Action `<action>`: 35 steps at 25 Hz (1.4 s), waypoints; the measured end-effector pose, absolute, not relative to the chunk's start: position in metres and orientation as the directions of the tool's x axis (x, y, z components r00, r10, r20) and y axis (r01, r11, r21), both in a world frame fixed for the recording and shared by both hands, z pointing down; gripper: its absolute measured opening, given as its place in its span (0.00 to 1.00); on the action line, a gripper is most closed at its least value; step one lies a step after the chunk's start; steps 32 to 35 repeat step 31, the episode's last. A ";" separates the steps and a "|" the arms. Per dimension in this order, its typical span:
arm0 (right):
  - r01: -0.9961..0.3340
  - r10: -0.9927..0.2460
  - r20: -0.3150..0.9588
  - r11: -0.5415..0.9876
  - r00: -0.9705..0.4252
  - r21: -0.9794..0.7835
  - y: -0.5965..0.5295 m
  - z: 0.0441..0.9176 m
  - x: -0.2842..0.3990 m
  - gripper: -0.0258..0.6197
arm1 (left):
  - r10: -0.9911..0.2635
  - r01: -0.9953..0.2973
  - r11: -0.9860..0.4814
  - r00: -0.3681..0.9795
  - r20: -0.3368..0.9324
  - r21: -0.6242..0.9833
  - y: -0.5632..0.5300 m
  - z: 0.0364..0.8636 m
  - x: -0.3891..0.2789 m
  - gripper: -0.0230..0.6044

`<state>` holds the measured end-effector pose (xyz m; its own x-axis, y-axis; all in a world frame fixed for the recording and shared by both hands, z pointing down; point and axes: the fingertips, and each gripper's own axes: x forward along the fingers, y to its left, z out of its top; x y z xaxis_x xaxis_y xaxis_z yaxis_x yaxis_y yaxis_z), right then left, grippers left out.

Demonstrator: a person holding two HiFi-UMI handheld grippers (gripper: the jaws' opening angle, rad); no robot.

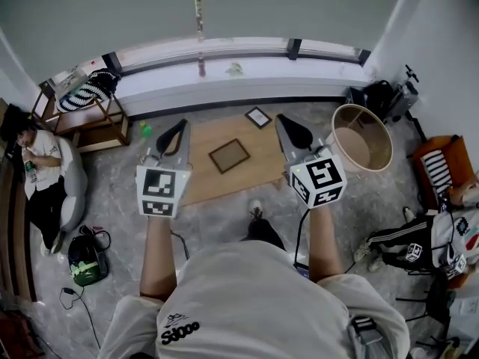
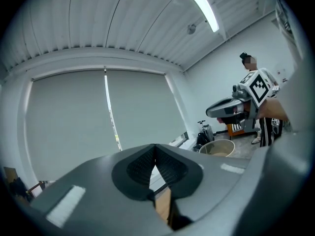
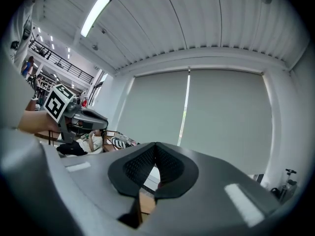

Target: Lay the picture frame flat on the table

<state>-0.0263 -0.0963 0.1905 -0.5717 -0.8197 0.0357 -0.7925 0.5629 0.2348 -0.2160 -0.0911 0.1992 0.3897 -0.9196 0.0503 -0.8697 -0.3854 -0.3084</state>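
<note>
Wood-topped low table (image 1: 200,182): on the floor below you, between your two arms in the head view. Each gripper view catches only a sliver of its wood under the jaws.
Picture frame (image 1: 229,155): dark-edged, lying flat near the middle of that table and well clear of both tongs. Only the head view shows it.
Small frame (image 1: 258,117): a second, smaller one at the table's far right corner. You can't tell whether it sits on the wood or the floor.
Left gripper (image 1: 179,126): you're holding it level, high above the table. Its own view (image 2: 155,147) has the ribbed pads pressed together, nothing between them.
Right gripper (image 1: 284,120): level too, on the other side of the frame. Its own view (image 3: 155,145) shows the pads meeting, nothing caught.
Cross-sight: the left gripper view picks up your other tool with its marker cube (image 2: 258,86), and the right gripper view returns the favour (image 3: 58,103).
Round tub (image 1: 363,137): on the floor right of the table. It's seen in the left gripper view (image 2: 216,147), not the right.
Seated person (image 1: 41,170): at the room's left edge. They also show in the right gripper view (image 3: 91,140).
Roller blind (image 2: 74,127): both gripper views face it (image 3: 221,122).
</note>
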 end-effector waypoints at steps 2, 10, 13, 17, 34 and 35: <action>-0.792 -0.819 0.031 0.563 -0.573 0.236 -0.095 0.187 -0.028 0.04 | -0.921 -0.871 -0.380 0.388 0.039 -0.311 -0.090 0.193 -0.219 0.06; -0.781 -0.814 0.061 0.573 -0.578 0.246 -0.094 0.193 -0.036 0.04 | -0.917 -0.868 -0.391 0.396 0.048 -0.306 -0.090 0.194 -0.221 0.06; -0.780 -0.813 0.062 0.574 -0.579 0.248 -0.096 0.195 -0.038 0.04 | -0.916 -0.867 -0.394 0.399 0.050 -0.306 -0.092 0.196 -0.222 0.06; -0.776 -0.810 0.067 0.579 -0.583 0.249 -0.100 0.196 -0.039 0.04 | -0.917 -0.870 -0.391 0.396 0.050 -0.301 -0.094 0.197 -0.223 0.05; -0.760 -0.795 0.072 0.599 -0.603 0.253 -0.115 0.203 -0.049 0.04 | -0.910 -0.858 -0.409 0.410 0.065 -0.309 -0.109 0.202 -0.223 0.06; -0.760 -0.795 0.072 0.599 -0.603 0.253 -0.115 0.203 -0.049 0.04 | -0.910 -0.858 -0.409 0.410 0.065 -0.309 -0.109 0.202 -0.223 0.06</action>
